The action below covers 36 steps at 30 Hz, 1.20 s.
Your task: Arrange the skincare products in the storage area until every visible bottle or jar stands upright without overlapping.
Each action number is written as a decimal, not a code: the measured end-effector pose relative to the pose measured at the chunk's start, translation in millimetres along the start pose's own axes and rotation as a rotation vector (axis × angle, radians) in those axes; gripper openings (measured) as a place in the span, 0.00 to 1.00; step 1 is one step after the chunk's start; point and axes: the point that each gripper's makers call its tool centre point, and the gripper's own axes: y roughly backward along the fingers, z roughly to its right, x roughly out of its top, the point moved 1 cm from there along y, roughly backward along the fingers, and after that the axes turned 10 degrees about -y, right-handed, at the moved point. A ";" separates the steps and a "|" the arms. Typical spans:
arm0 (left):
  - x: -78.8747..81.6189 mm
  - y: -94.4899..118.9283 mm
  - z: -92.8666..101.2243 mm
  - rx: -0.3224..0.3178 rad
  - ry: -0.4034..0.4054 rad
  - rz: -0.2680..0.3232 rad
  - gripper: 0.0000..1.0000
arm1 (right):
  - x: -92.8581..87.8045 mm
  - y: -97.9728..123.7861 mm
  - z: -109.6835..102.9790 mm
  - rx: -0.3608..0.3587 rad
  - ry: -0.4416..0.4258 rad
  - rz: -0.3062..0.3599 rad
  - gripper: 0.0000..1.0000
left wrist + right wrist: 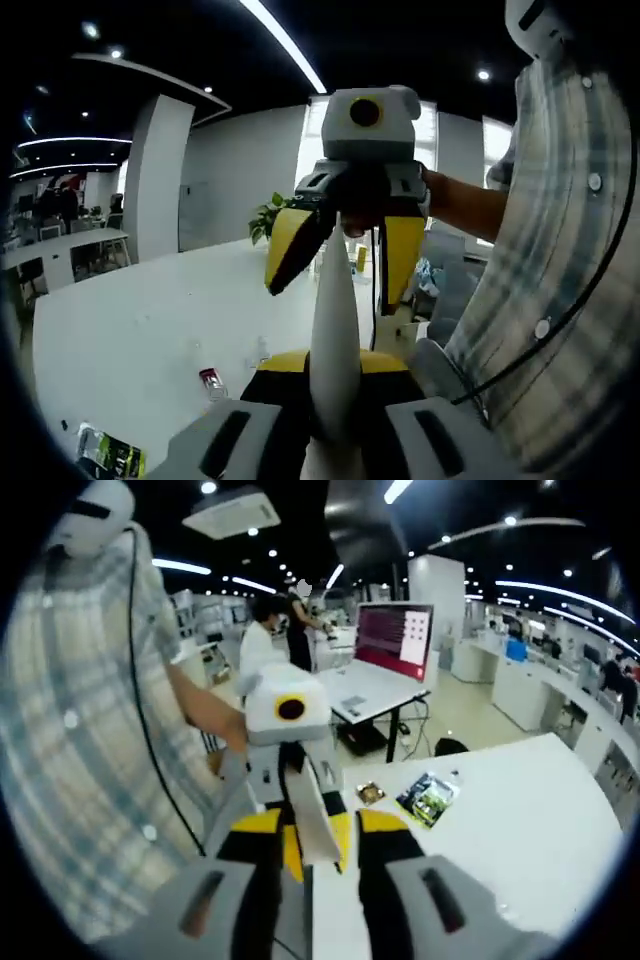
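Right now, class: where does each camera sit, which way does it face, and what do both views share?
Left gripper view: rides the left claw, facing the right claw over the table; checked shirt at picture right.
Right gripper view: rides the right claw, facing the left claw; shirt at picture left.
Shared: the white tube between them.

In the left gripper view the white table lies bare across the left and centre of the frame, broken only by a small red-capped item near the bottom and a green packet at the lower left. The person's plaid shirt walls off the right side. In the right gripper view the table's free surface is at lower right, past a packet near centre.
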 end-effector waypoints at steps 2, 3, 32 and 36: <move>-0.1 -2.0 3.9 -0.011 -0.017 -0.009 0.14 | -7.3 -2.8 -7.0 0.040 0.003 -0.043 0.17; -1.3 -3.0 7.2 -0.027 -0.029 -0.020 0.15 | -8.3 -4.4 -6.8 0.037 0.009 -0.046 0.16; -55.0 25.4 -7.7 0.127 0.102 -0.115 0.48 | -36.7 -2.1 12.6 -0.060 0.156 -0.278 0.04; -77.9 48.5 -30.9 0.272 0.114 -0.182 0.49 | -36.6 10.0 32.4 -0.101 0.134 -0.274 0.04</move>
